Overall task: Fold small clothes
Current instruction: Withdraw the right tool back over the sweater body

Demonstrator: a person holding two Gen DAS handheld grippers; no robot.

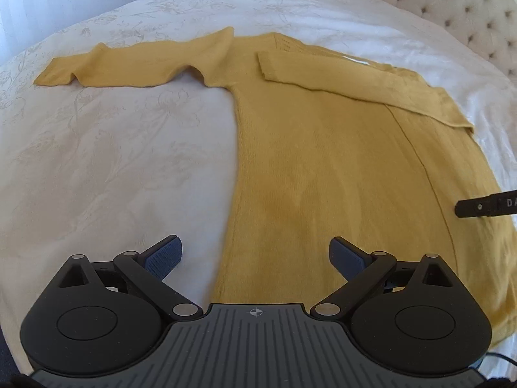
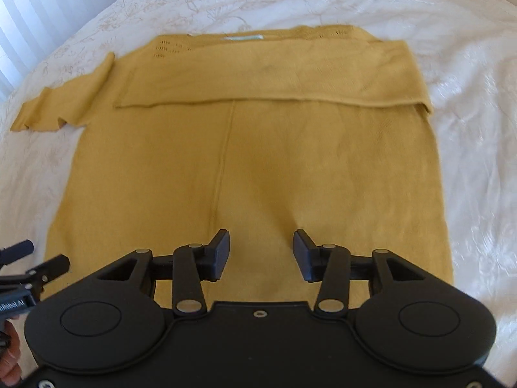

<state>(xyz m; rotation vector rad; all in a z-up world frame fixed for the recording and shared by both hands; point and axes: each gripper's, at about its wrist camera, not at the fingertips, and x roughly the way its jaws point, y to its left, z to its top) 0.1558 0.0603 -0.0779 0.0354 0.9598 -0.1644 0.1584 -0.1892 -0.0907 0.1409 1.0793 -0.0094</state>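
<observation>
The mustard knit sweater (image 2: pixel 252 168) is lying flat on the white bedspread (image 2: pixel 478 148), one sleeve (image 2: pixel 258 77) folded across its chest, the other sleeve (image 1: pixel 129 64) stretching out sideways. Both the left tongs (image 1: pixel 255 252) and the right tongs (image 2: pixel 261 252) are hovering spread and empty near its hem. The outstretched sleeve probably wants pinching at its cuff and laying straight across the chest.

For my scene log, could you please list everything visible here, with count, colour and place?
sweater: one, mustard yellow, flat on the bed, one sleeve folded across the chest, the other spread out sideways
bedspread: one, white with floral pattern, under the sweater
headboard: one, cream, tufted, far right in the left wrist view
left tongs: one, black with blue pads, open, over the sweater's left edge
right tongs: one, black, open, above the hem
</observation>
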